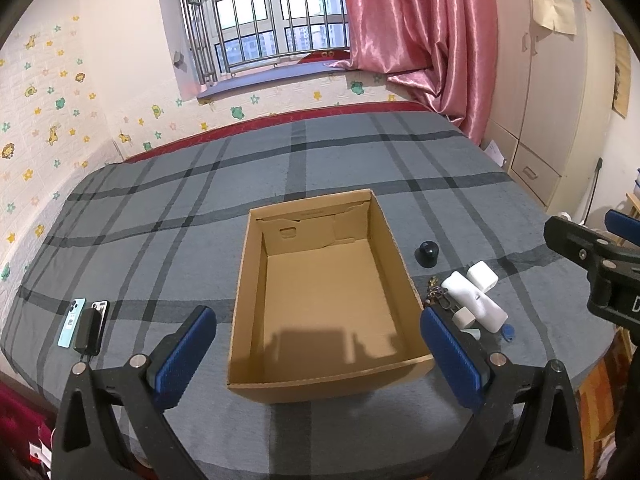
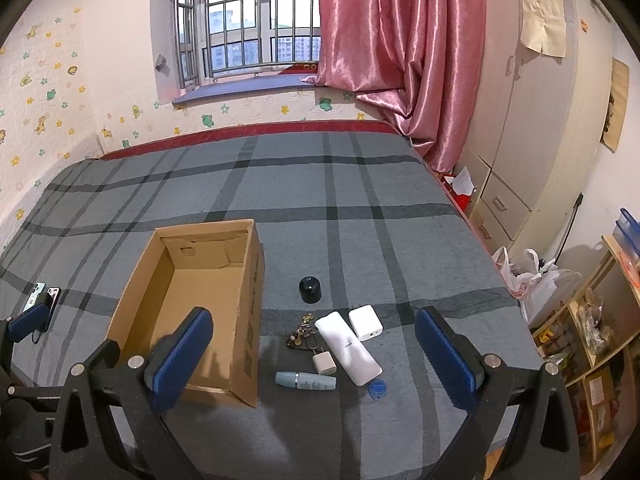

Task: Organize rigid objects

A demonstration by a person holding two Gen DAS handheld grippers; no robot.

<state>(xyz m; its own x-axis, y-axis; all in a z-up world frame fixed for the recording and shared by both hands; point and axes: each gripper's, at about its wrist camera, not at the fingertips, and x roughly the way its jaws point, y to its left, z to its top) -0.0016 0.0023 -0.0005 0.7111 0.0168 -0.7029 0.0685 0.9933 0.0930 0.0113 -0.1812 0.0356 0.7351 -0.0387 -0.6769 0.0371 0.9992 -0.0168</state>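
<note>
Pink curtain (image 2: 400,40) hangs by the window, and below it a bed (image 2: 360,184) with a grey checked cover carries an open cardboard box (image 1: 320,304), nothing inside. Just right of the box lie a black round object (image 2: 310,289), keys (image 2: 303,335), two white power banks (image 2: 348,348), a small white charger (image 2: 324,363), a pale tube (image 2: 305,380) and a blue tag (image 2: 377,389). Two phones (image 1: 84,322) lie well to the left. Both the left gripper (image 1: 318,354) and the right gripper (image 2: 314,354) hover with jaws wide apart, holding nothing.
</note>
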